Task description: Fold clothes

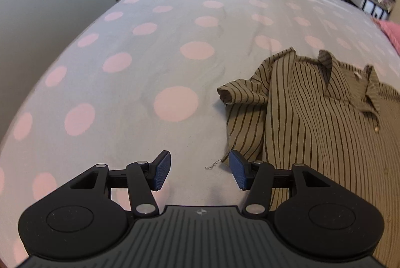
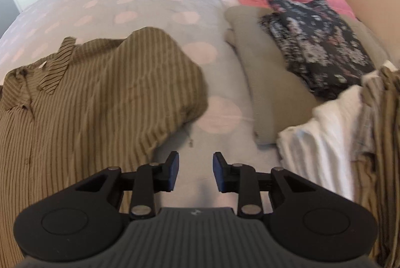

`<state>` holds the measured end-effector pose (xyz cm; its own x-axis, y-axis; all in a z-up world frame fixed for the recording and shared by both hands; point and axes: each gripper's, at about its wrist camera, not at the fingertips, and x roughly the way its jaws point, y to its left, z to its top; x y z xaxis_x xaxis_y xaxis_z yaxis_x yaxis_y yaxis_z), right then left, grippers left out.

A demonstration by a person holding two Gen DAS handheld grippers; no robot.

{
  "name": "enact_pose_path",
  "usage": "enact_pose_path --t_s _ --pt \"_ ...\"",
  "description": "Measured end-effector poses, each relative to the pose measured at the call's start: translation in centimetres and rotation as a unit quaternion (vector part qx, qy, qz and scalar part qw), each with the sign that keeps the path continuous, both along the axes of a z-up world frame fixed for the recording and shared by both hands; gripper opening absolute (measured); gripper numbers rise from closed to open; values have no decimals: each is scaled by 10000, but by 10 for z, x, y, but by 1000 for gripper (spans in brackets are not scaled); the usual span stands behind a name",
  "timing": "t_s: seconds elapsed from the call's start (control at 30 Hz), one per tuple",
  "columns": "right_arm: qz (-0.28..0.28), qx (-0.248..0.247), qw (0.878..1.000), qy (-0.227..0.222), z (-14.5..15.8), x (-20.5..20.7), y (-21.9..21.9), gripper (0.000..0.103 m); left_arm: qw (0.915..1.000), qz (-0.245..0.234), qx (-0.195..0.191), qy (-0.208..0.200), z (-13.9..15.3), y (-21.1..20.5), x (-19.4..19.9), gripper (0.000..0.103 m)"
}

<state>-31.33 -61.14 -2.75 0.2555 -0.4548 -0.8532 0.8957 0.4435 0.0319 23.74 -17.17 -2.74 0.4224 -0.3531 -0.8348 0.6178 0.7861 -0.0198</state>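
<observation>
Left wrist view: the left gripper [image 1: 200,169], jaws apart and empty, hovers over the bedspread [image 1: 150,43], the striped shirt [image 1: 312,118] spread collar-up at 2 o'clock, its edge touching the right pad. The right gripper [image 2: 195,171], also apart and empty, has the shirt at 10 o'clock.

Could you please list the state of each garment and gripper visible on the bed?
Striped shirt: spread collar-up, unfolded, one sleeve bunched.
Floral garment: folded, atop a beige garment.
White garment: rumpled in the pile.
Left gripper: open, empty.
Right gripper: open, empty.
</observation>
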Motion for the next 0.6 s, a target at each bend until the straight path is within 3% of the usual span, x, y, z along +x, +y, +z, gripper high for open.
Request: enact_pose_path --t_s 0.13,0.37,0.47,0.6 --pt "-279 91 9996 -20 -12 -9 -8 35 10000 30 -3 68 -9 5 0 50" --pt "-334 -211 9990 207 -29 -10 -25 43 9998 23 203 6 -26 -2 -5 50" --pt "-556 -207 9982 -99 -25 -18 -40 44 9995 53 308 -29 -32 -8 -6 50" --pt "-928 105 9931 -705 -26 -21 -60 46 9993 343 131 22 -32 -20 5 51"
